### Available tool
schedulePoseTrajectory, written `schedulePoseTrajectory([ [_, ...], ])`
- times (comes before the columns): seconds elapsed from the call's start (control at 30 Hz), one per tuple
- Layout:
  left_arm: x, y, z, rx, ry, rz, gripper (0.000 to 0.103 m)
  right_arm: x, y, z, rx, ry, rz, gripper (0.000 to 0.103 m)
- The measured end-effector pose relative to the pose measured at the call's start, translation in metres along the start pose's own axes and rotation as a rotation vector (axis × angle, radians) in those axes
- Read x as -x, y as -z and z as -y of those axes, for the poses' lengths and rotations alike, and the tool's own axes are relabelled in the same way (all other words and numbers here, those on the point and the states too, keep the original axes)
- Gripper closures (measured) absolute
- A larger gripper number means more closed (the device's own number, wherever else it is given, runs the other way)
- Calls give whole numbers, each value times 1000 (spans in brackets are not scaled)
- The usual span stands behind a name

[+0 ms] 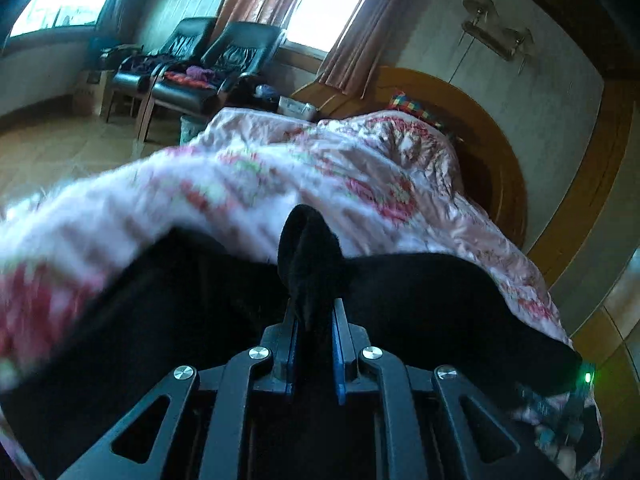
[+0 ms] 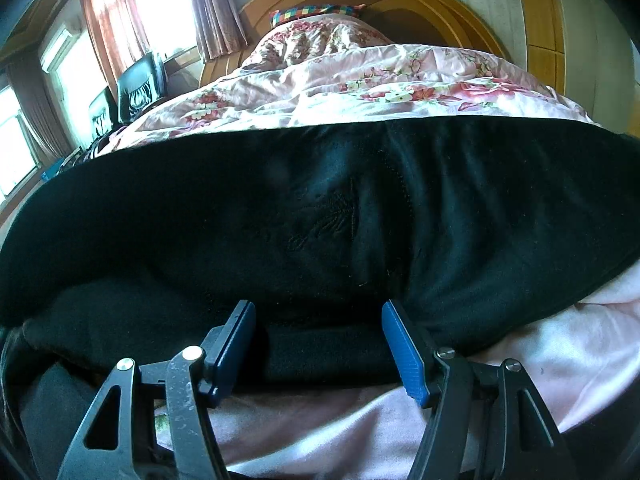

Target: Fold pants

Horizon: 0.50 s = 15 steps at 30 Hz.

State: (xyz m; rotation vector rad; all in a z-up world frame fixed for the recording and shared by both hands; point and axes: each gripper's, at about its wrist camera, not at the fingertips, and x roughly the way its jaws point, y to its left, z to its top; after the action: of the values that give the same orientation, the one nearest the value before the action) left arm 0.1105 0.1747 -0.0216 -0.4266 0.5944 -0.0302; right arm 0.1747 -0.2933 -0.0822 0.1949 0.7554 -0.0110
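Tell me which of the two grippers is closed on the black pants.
The left gripper: its blue pads pinch a raised fold of the black pants. The right gripper is open, pads wide apart at the pants' near edge, gripping nothing.

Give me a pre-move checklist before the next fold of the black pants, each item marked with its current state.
1. Left hand-held gripper shut on a raised fold of the black pants: ok.
2. Right hand-held gripper holding cloth: not ok; its jaws stand open around the near edge.
3. Pants lying spread on the floral quilt: ok in the right wrist view.
4. Pants free of wrinkles: not ok; creases run through the middle.
5. Left wrist view sharp: not ok; the quilt there is blurred.
6. Far end of the pants lying flat: cannot tell.
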Motion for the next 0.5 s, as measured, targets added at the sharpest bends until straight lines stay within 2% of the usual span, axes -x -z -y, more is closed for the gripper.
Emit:
schedulePoseTrajectory([
  [0.1,3,22,-5,6,4,1,90,0,-2,-4,16,25,-18,36],
  [0.23,5,34,-3,-14,-3,-3,90,-3,-8,-11,53,70,-74,34],
  [0.37,7,33,-4,-15,0,13,90,-4,-30,-23,91,148,-196,28],
  [0.4,7,32,-6,3,8,13,90,-2,-34,-25,75,145,-203,28],
  [0.5,11,31,-11,37,25,33,90,7,-62,-44,43,35,-222,28],
])
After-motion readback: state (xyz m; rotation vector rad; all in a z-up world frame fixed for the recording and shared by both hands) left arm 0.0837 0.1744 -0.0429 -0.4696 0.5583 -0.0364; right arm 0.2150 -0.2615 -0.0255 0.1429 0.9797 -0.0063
